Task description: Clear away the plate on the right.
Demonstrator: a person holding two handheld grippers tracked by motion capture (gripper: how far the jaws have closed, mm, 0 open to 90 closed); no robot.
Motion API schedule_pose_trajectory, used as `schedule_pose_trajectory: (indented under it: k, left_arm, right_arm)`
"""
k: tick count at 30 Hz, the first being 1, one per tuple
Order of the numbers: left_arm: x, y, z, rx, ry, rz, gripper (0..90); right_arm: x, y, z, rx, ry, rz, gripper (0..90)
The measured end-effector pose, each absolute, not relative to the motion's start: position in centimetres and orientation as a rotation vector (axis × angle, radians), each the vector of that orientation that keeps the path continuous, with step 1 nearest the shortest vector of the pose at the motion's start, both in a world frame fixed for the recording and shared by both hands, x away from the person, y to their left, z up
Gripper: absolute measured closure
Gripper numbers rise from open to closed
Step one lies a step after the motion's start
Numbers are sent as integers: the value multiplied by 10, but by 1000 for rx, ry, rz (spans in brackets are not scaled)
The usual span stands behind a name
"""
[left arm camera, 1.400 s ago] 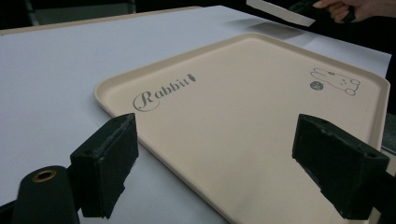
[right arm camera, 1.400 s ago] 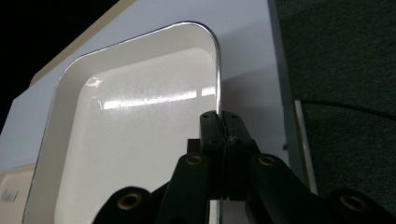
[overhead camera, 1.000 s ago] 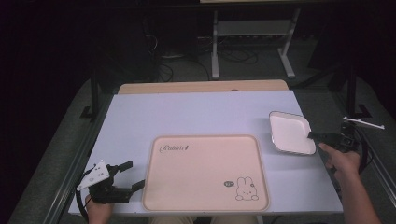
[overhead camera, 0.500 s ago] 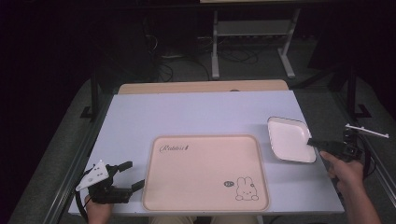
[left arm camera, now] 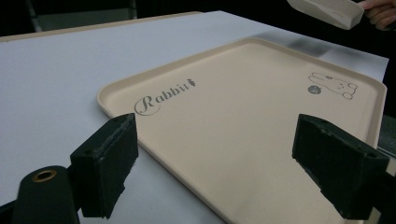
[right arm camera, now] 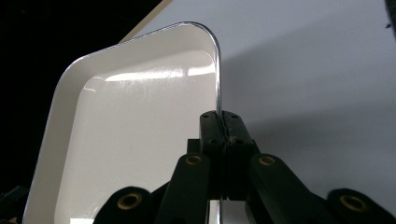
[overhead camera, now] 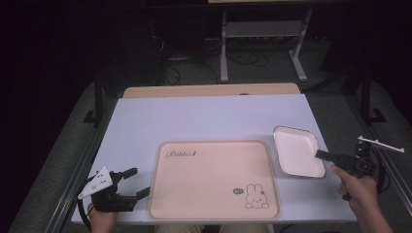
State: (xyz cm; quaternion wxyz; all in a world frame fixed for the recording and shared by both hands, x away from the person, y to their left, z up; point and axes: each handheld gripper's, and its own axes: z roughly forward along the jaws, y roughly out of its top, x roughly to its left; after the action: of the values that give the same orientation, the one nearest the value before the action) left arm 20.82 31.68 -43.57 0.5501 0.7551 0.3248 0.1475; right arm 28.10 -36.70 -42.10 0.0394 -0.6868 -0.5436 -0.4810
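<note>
high view: right claw (overhead camera: 322, 154) pinches the white dish (overhead camera: 296, 150) rim beside the beige tray (overhead camera: 214, 179). left claw (overhead camera: 131, 182) rests spread wide on the bench (overhead camera: 204, 116).

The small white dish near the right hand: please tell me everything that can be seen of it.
The white dish is a shallow, empty tray, roughly rectangular with rounded corners and a low raised rim, glossy like plastic or melamine. It sits at the table's right side, just right of the beige rabbit tray, not on it. The right tool is shut on its rim, jaws pressed together over the thin edge. In the left gripper view the dish appears tilted and lifted above the table, though whether it fully clears the surface is unclear.
</note>
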Motion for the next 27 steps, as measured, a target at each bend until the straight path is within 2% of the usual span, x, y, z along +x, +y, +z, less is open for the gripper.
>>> schedule_pose_trajectory:
  k: [13, 27]
  left_arm:
    - [208, 317, -435, 1786, 767, 352, 140]
    - [208, 318, -435, 1783, 763, 355, 140]
  right_arm:
    - [262, -351, -423, -2063, -1654, -1485, 886]
    - [251, -323, -403, -1992, -1681, -1563, 886]
